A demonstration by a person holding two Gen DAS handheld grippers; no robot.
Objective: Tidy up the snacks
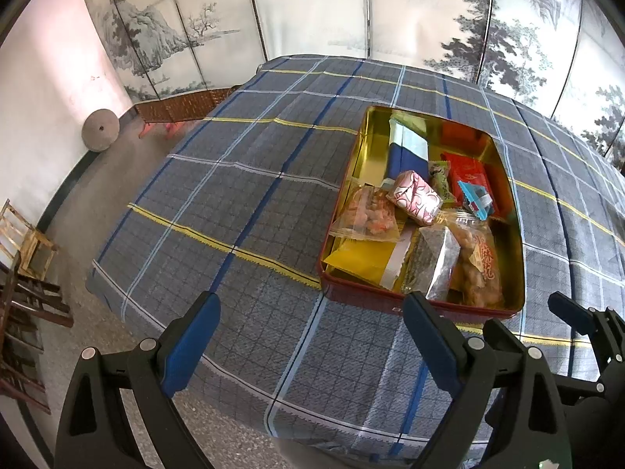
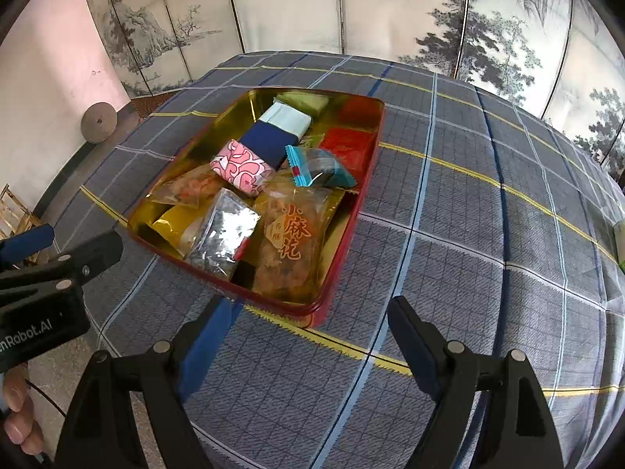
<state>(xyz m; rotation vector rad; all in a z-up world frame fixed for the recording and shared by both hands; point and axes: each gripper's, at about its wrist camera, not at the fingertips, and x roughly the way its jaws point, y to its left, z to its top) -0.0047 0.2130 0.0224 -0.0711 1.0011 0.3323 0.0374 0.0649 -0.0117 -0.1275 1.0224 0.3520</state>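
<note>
Rectangular snack tin (image 2: pixel 353 211), red outside and gold inside, resting on the plaid tablecloth (image 2: pixel 468 254) with its long axis running away from both cameras, angled slightly rightward at the far end. Inside lie mixed packets, among them a pink patterned pack (image 2: pixel 241 167), a blue packet (image 2: pixel 269 138) lengthwise along the tin, and a clear bag with red characters (image 2: pixel 291 242). Left gripper (image 1: pixel 312 338) and right gripper (image 2: pixel 308 338) hover side by side just short of the tin's near edge, fingers spread wide, holding nothing.
</note>
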